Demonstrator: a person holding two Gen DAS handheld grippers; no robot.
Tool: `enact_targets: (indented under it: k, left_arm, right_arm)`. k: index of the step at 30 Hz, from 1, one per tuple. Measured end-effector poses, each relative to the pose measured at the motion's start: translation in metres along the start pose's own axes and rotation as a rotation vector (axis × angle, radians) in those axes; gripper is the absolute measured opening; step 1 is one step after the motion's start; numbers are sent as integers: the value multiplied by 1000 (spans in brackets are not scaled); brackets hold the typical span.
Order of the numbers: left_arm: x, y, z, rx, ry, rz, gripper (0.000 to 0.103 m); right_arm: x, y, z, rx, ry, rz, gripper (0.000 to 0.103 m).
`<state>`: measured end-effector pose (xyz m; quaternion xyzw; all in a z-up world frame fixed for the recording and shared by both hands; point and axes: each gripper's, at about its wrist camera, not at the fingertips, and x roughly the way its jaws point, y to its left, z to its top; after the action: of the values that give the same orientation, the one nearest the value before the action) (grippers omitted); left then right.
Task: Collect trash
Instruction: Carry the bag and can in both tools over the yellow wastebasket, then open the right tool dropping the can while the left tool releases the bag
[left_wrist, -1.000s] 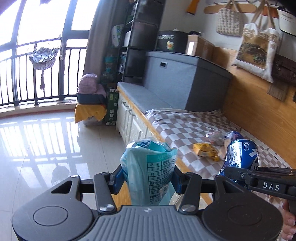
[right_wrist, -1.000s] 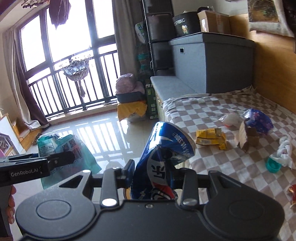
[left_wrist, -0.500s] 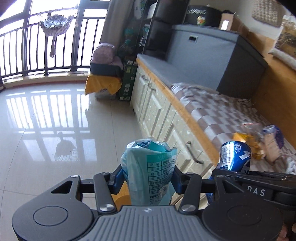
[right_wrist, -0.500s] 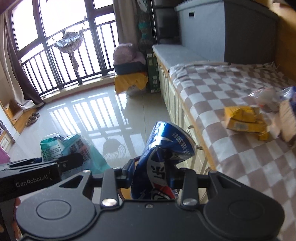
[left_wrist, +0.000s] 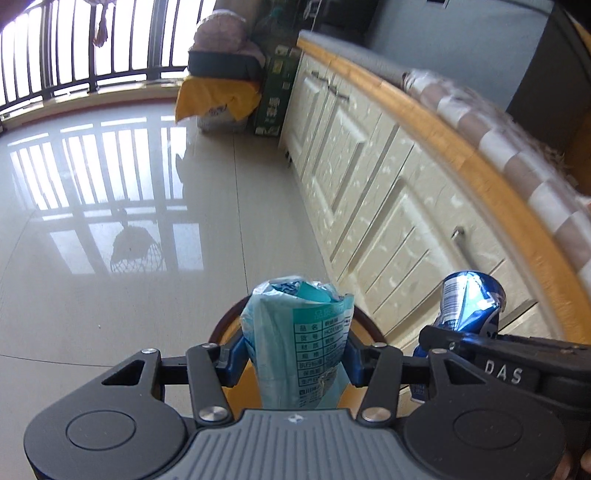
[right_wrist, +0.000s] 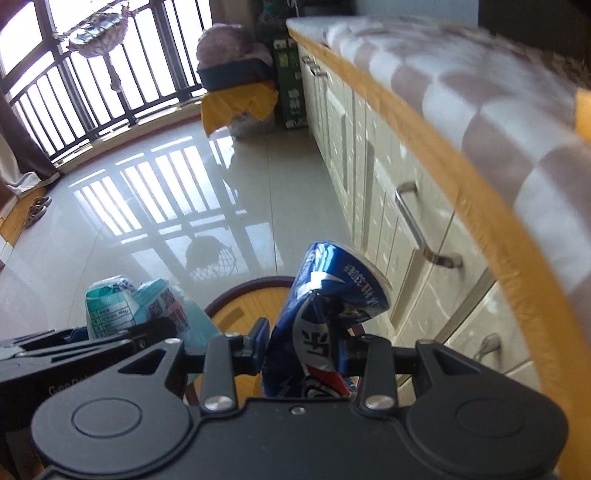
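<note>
My left gripper (left_wrist: 293, 360) is shut on a crumpled teal plastic packet (left_wrist: 299, 332) with printed text. My right gripper (right_wrist: 303, 350) is shut on a crushed blue drink can (right_wrist: 328, 314). Both hang over a round wooden bin (right_wrist: 236, 314) with a dark rim on the floor; its rim also shows behind the packet in the left wrist view (left_wrist: 225, 325). The can (left_wrist: 467, 302) and the right gripper (left_wrist: 498, 354) show at the right of the left wrist view. The packet (right_wrist: 147, 310) and the left gripper (right_wrist: 74, 343) show at the lower left of the right wrist view.
A cream cabinet bench (left_wrist: 388, 192) with metal handles and a wooden edge runs along the right, topped by a checked cloth (right_wrist: 480, 96). Glossy tiled floor (left_wrist: 110, 221) stretches left to balcony railings (right_wrist: 92, 85). A yellow-draped pile (left_wrist: 218, 99) and a green box (left_wrist: 273, 99) stand at the far end.
Both grippers have tipped down and away from the bench top toward the floor, still holding the packet and the can. The wooden bin has come into view beneath them.
</note>
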<state>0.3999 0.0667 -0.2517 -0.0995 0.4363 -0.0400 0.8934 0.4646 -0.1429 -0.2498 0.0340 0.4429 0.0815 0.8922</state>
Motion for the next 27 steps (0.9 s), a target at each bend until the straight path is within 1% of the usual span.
enact_targets:
  k: [4, 11, 14, 17, 27]
  left_arm:
    - [32, 4, -4, 13, 58, 2, 52]
    - [78, 7, -1, 30, 162, -28, 52]
    - [95, 7, -3, 68, 201, -12, 52]
    - [107, 10, -7, 92, 240, 18, 52]
    - [127, 20, -9, 93, 324, 21, 52]
  right_arm:
    - [32, -10, -1, 19, 50, 1, 36]
    - [78, -11, -9, 21, 171, 37, 36]
    - [91, -10, -6, 11, 194, 40, 36]
    - [102, -11, -2, 9, 211, 47, 36]
    - [134, -12, -9, -17, 321, 60, 37]
